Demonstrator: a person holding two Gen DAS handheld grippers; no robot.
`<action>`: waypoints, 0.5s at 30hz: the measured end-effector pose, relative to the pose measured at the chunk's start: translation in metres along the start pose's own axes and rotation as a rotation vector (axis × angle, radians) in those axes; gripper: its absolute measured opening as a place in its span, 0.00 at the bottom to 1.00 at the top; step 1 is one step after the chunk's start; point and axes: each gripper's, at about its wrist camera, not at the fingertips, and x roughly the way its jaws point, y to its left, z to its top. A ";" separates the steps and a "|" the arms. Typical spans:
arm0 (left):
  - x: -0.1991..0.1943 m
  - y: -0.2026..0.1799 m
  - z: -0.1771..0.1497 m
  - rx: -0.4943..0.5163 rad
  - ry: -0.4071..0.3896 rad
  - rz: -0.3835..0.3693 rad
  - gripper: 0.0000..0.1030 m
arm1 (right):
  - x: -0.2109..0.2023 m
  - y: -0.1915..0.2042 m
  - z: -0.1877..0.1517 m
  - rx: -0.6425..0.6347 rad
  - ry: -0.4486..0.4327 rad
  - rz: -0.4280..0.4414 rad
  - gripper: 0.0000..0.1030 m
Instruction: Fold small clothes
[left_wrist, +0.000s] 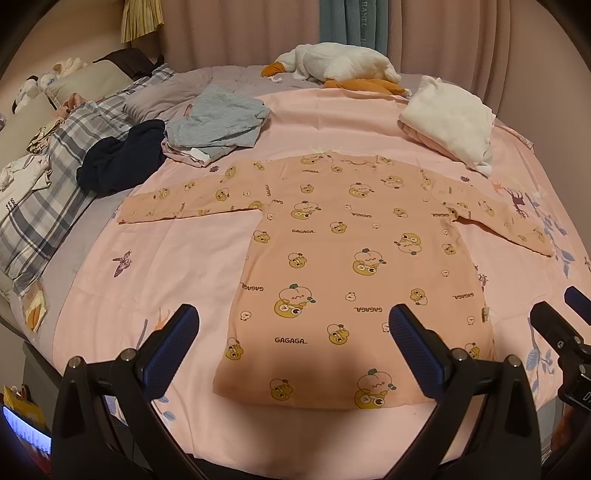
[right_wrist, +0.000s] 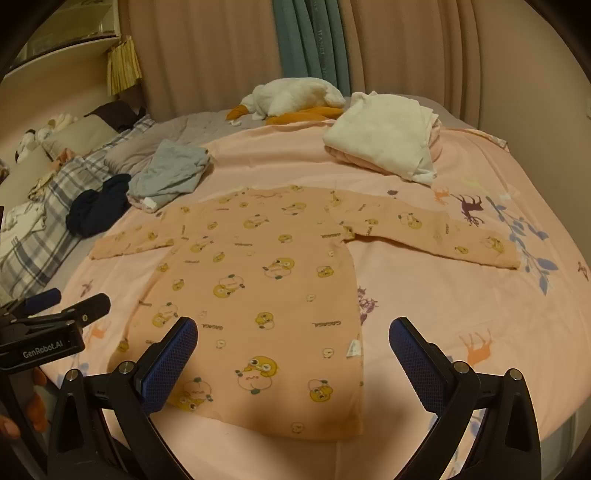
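A small long-sleeved shirt (left_wrist: 354, 258) lies spread flat on the pink sheet (left_wrist: 177, 266) of the bed, both sleeves out to the sides and the hem nearest the cameras. The left tool (left_wrist: 293, 343) hangs above the hem with its fingers spread wide and nothing between them; the right tool (right_wrist: 293, 345) is likewise spread and empty, over the shirt's right lower edge. The cloth looks thin, light and limp, so it will likely sag and crease when lifted. Good places to pinch are a sleeve cuff or a hem corner, probably through both layers, though the seams are hard to make out in this dim light.
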 end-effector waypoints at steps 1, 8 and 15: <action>0.000 0.000 0.000 0.000 0.000 0.001 1.00 | 0.000 0.000 0.000 0.000 0.000 -0.001 1.00; 0.000 -0.002 -0.001 0.005 -0.005 0.000 1.00 | 0.000 -0.001 -0.001 0.002 0.003 0.001 1.00; -0.001 -0.004 -0.001 0.004 -0.005 -0.004 1.00 | 0.001 0.000 -0.002 0.002 0.002 0.001 1.00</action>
